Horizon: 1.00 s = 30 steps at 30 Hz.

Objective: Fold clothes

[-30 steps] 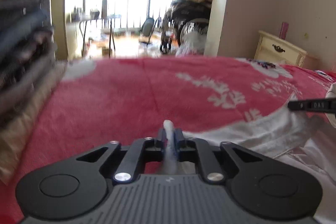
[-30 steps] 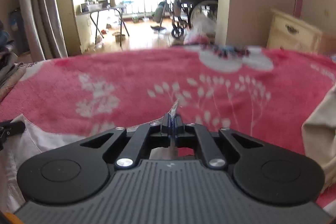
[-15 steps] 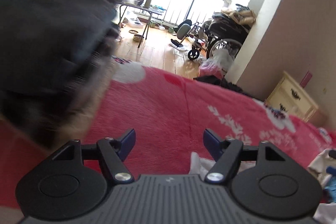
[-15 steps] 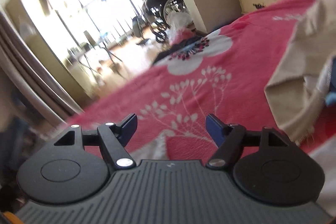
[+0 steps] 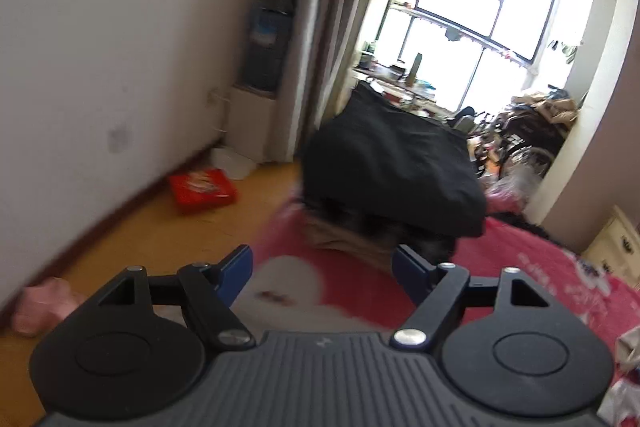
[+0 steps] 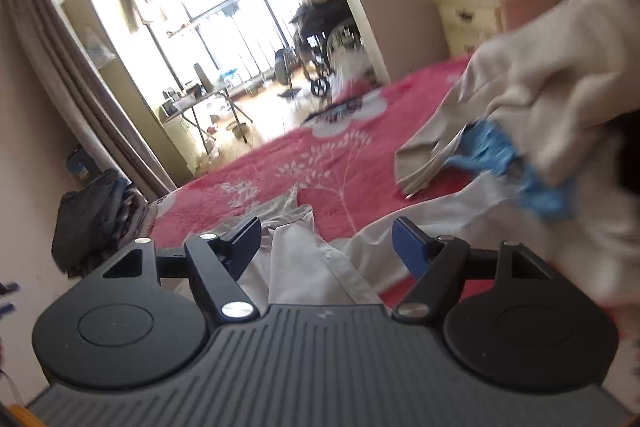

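A second earlier both jaws were pinched on white cloth. The left hand-held gripper (image 5: 322, 269) and right hand-held gripper (image 6: 326, 241) now stood wide and empty. The white shirt (image 6: 308, 267) lay released on the bed (image 6: 340, 163), beneath the right one. Regrasping judged necessary.

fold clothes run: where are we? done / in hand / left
Done: a stack of folded clothes with a dark piece on top sits at the corner of the red blanket.
In hand: nothing; left hand-held gripper and right hand-held gripper are both open and empty.
Left: white shirt lies loose below the right one, plus a crumpled beige garment and blue item.
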### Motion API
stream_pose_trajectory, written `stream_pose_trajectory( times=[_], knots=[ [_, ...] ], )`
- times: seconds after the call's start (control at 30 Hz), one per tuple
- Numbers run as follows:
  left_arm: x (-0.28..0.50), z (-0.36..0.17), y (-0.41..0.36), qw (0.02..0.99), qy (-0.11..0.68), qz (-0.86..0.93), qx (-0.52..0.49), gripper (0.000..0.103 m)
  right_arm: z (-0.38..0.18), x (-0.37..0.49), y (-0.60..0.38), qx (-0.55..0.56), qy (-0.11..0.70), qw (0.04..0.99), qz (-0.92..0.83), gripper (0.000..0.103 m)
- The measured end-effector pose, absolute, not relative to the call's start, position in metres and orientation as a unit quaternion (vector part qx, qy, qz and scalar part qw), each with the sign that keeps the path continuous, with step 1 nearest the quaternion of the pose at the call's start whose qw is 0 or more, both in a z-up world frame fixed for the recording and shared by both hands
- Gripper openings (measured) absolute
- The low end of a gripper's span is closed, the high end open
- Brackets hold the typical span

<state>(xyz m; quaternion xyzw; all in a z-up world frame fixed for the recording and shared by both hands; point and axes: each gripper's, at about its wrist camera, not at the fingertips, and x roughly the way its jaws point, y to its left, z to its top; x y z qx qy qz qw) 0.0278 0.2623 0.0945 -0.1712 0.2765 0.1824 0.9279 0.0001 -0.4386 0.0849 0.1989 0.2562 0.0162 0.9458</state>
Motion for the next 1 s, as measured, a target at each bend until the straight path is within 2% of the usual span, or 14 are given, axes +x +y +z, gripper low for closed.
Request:
stream_pose_trajectory(
  times=[0.13, 0.3, 0.43, 0.57, 0.73, 0.9, 1.0],
  knots=[
    [-0.027, 0.086, 0.251, 0.924, 0.321, 0.152, -0.145, 0.079, 0.101, -0.055, -0.405, 0.156, 0.261, 0.951, 0.063, 0.072],
    [-0.078, 0.019, 0.204, 0.894, 0.421, 0.050, -0.146, 0.079, 0.056, -0.077, -0.317, 0.152, 0.353, 0.908, 0.167, 0.070],
    [-0.111, -0.030, 0.168, 0.877, 0.462, -0.002, -0.133, 0.075, -0.011, -0.075, -0.250, 0.167, 0.463, 0.843, 0.219, 0.056],
    [-0.134, -0.056, 0.140, 0.873, 0.480, -0.023, -0.084, 0.072, -0.066, -0.070, -0.212, 0.168, 0.536, 0.800, 0.212, 0.042],
    [-0.146, -0.066, 0.127, 0.873, 0.484, -0.042, -0.050, 0.072, -0.079, -0.078, -0.199, 0.146, 0.548, 0.797, 0.208, 0.027],
    [-0.144, -0.070, 0.132, 0.872, 0.485, -0.047, -0.043, 0.072, -0.053, -0.101, -0.236, 0.190, 0.520, 0.820, 0.147, 0.029],
    [-0.139, -0.077, 0.130, 0.871, 0.487, -0.049, -0.040, 0.073, -0.038, -0.121, -0.269, 0.176, 0.525, 0.826, 0.104, 0.029]
  ],
)
